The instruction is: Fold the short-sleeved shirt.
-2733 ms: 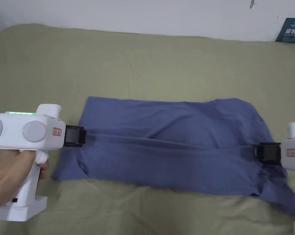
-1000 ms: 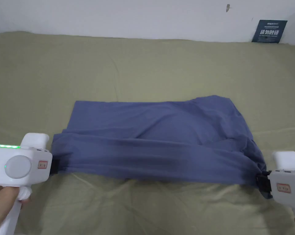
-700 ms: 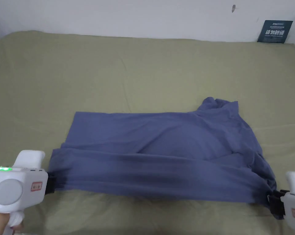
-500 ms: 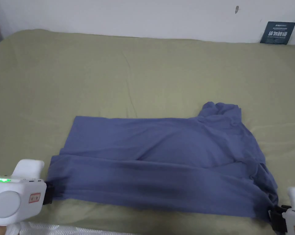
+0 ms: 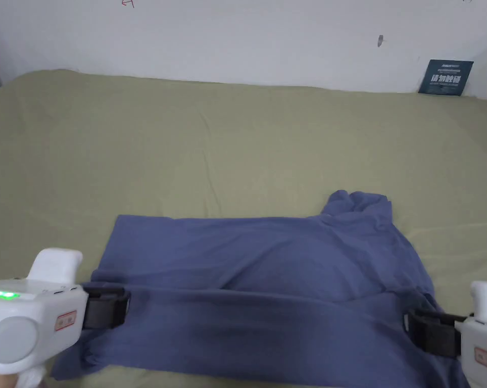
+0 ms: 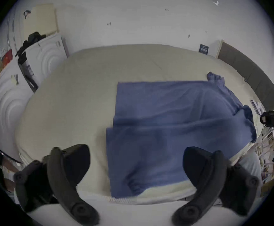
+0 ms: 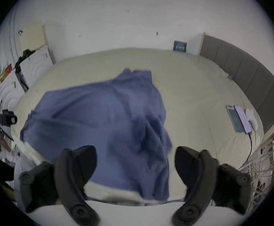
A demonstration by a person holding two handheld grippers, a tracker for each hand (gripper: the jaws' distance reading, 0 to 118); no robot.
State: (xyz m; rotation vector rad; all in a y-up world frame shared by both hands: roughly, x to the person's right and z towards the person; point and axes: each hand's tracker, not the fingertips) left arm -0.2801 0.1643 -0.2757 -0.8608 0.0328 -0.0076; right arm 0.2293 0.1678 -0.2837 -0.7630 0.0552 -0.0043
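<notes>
The shirt (image 5: pixel 268 288) was spread across the near part of the bed (image 5: pixel 237 141), its front edge at the bed's near edge; wide bare sheet was left behind it and to both sides. The left gripper (image 6: pixel 136 166) and right gripper (image 7: pixel 135 164) were each held with jaws wide apart, nothing clamped. A phone (image 7: pixel 241 118) near the headboard (image 7: pixel 247 69) was seen in the right gripper view. A mattress (image 6: pixel 46 58) against the wall was seen in the left gripper view.

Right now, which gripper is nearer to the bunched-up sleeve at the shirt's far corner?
Right. The right gripper is at the shirt's right end, below the bunched sleeve; the left gripper is at the opposite, left end.
</notes>
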